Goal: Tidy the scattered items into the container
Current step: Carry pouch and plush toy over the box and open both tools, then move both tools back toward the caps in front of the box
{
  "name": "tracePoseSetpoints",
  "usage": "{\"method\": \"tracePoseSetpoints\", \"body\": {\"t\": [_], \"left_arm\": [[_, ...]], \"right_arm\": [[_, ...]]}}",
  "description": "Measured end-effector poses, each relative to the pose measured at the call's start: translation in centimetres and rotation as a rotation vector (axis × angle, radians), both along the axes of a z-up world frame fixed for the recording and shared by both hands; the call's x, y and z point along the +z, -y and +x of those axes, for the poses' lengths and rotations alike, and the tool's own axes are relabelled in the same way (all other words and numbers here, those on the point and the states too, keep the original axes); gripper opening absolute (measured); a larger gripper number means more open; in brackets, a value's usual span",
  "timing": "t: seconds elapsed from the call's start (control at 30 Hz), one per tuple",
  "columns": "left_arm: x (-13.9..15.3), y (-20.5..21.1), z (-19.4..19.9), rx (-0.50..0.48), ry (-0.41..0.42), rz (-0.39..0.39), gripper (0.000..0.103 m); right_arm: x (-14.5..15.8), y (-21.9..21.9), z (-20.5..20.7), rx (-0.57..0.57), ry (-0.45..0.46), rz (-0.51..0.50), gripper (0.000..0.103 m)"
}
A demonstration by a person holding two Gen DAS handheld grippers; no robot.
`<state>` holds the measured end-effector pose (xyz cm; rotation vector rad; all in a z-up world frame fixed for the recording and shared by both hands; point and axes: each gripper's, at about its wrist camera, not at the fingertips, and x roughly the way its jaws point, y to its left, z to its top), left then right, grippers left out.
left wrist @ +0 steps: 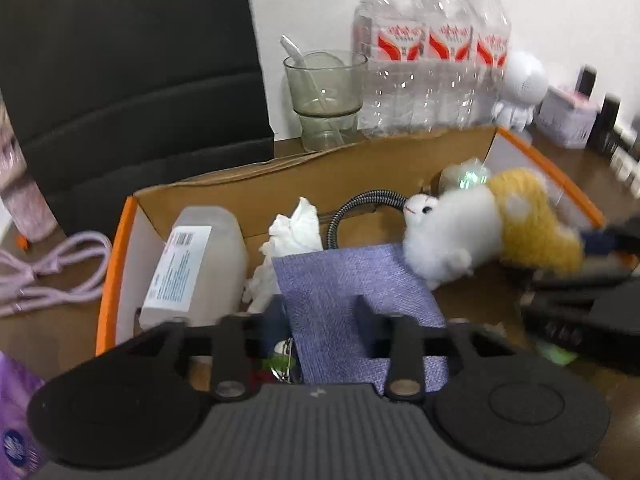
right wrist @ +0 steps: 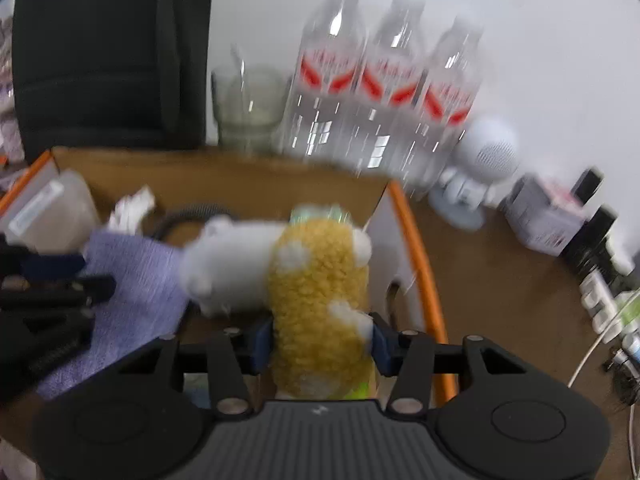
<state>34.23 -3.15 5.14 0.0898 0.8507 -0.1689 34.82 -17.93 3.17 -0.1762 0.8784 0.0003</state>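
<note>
Right gripper (right wrist: 322, 346): clamped on the yellow rear of the plush toy (right wrist: 316, 300), held over the right end of the cardboard box (left wrist: 256, 192).
Left gripper (left wrist: 320, 320): spread apart above the purple cloth (left wrist: 344, 288), gripping nothing.
Box contents: cloth, plastic jug (left wrist: 200, 264), crumpled tissue (left wrist: 292, 232), braided cable (left wrist: 360, 204).
Behind box: glass (left wrist: 324, 96), three water bottles (left wrist: 432, 48).

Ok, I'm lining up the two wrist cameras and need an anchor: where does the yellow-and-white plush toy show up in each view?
Left wrist: the plush toy lies right of centre, over the cardboard box, white head pointing left.
Right wrist: the plush toy fills the centre, its yellow body between the jaws of the right gripper.
Shared landmark: the three water bottles behind the box.
</note>
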Motion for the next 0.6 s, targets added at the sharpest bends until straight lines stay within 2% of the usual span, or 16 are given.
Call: {"method": "tracePoseSetpoints", "body": {"t": [0.03, 0.1, 0.17, 0.2, 0.27, 0.47, 0.6], "left_arm": [[0.4, -0.4, -0.2, -0.002, -0.003, -0.020, 0.065], [1.6, -0.9, -0.7, 0.004, 0.005, -0.014, 0.066], [3.3, -1.2, -1.6, 0.018, 0.025, -0.005, 0.071], [4.3, -1.6, -2.1, 0.029, 0.032, -0.008, 0.072], [6.1, -2.4, -3.0, 0.058, 0.042, -0.018, 0.079], [10.2, -4.5, -6.3, 0.134, 0.017, -0.040, 0.084], [11.4, -5.2, -9.1, 0.168, 0.031, -0.039, 0.091]], "right_arm": [[-0.3, 0.3, 0.2, 0.007, -0.021, 0.006, 0.052], [-0.3, 1.0, 0.0, 0.014, -0.049, 0.028, 0.053], [0.4, 2.0, -0.3, 0.004, -0.088, 0.093, 0.054], [1.0, 2.5, -0.7, -0.002, -0.093, 0.140, 0.057], [2.9, 3.6, -1.4, -0.014, -0.096, 0.234, 0.069], [9.0, 4.5, -4.5, -0.008, -0.082, 0.344, 0.078], [11.2, 4.4, -7.1, 0.013, -0.077, 0.386, 0.080]]}}
